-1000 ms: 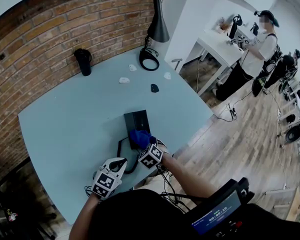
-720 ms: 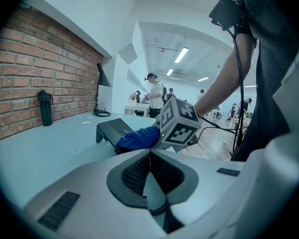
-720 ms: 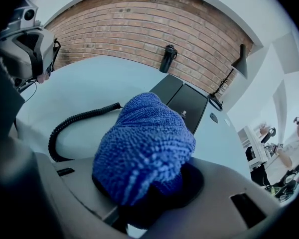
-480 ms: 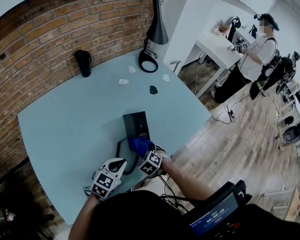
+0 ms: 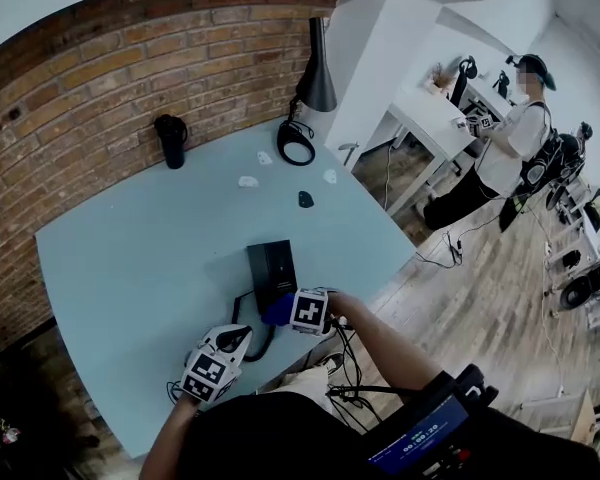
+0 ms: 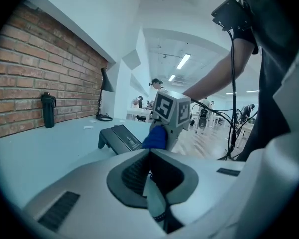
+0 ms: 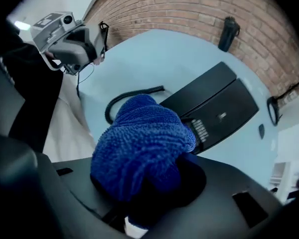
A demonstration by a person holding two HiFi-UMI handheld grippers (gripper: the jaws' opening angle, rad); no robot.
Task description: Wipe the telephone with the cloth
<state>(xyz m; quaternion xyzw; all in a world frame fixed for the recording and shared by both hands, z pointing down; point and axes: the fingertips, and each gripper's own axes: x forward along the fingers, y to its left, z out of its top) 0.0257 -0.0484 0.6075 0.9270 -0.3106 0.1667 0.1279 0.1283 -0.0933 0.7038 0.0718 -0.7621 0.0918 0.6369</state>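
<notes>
A: Where is the right hand-held gripper (image 5: 292,311)?
B: At the near edge of the flat black telephone (image 5: 272,265), which lies on the pale blue desk (image 5: 130,248), towards the desk's near side. The person's right forearm comes in from the lower right, bent at the elbow, with the marker cube facing up.
A: And its jaws?
B: Clenched on a blue terry cloth (image 7: 142,143). The cloth bulges out as a rounded wad over the jaw tips and hides them.
A: Does the cloth touch the telephone?
B: Probably, at the telephone's near end. In the right gripper view the wad overlaps that edge, but I cannot be sure of contact.
A: The left hand-held gripper (image 5: 236,333)?
B: Low over the desk, just left of the right one, pointing toward the telephone. Its jaws are pressed together with nothing between them. The left forearm rises from the bottom of the head view, fairly straight.
A: Anything beside the telephone?
B: A black cord (image 7: 129,96) curves from its near end across the desk, close to both hand-held grippers. Far back, a black bottle (image 5: 170,140) stands by the red brick wall (image 5: 100,78), and a black desk lamp (image 5: 315,63) stands at the far corner.
</notes>
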